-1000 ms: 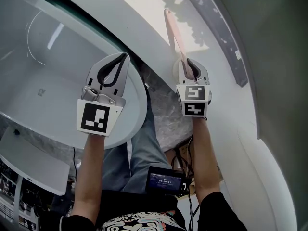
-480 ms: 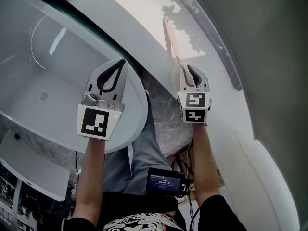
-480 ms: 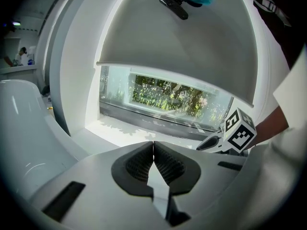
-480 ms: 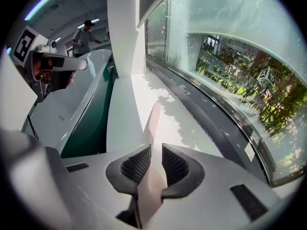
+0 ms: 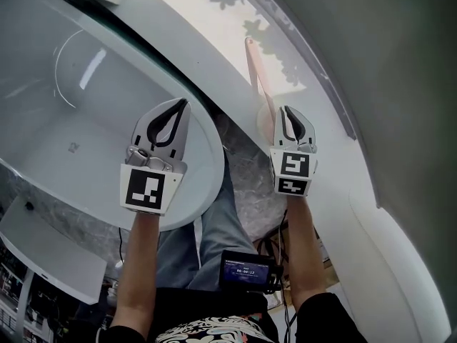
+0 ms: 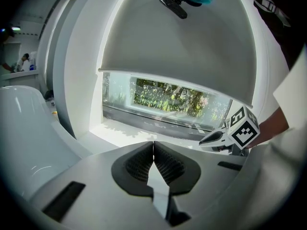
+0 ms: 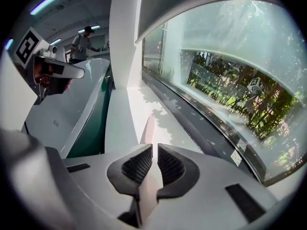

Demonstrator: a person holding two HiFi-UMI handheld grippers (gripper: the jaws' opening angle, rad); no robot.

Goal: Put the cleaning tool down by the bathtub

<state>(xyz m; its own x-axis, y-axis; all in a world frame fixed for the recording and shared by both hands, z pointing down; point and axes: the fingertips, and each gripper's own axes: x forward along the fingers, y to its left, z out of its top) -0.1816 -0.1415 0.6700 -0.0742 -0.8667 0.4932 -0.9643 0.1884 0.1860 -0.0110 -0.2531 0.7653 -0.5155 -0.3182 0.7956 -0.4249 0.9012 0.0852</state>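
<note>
The right claw (image 5: 288,111) is clamped on the cleaning tool (image 5: 255,73), a long thin pink stick. The tool pokes straight out in front of the claw, away from the person. Its long side runs along the white ledge (image 5: 214,27) between the bathtub (image 5: 208,157) and the window. The bathtub is on the left of the tool. I think the tool only needs to go down flat onto the ledge.

The head view shows the whole tool. The right gripper view shows the pads (image 7: 169,166) pressing on it. I cannot tell if its far end touches the ledge.

The left claw (image 6: 153,148) is closed on nothing. It hangs over the bathtub's near edge.
</note>
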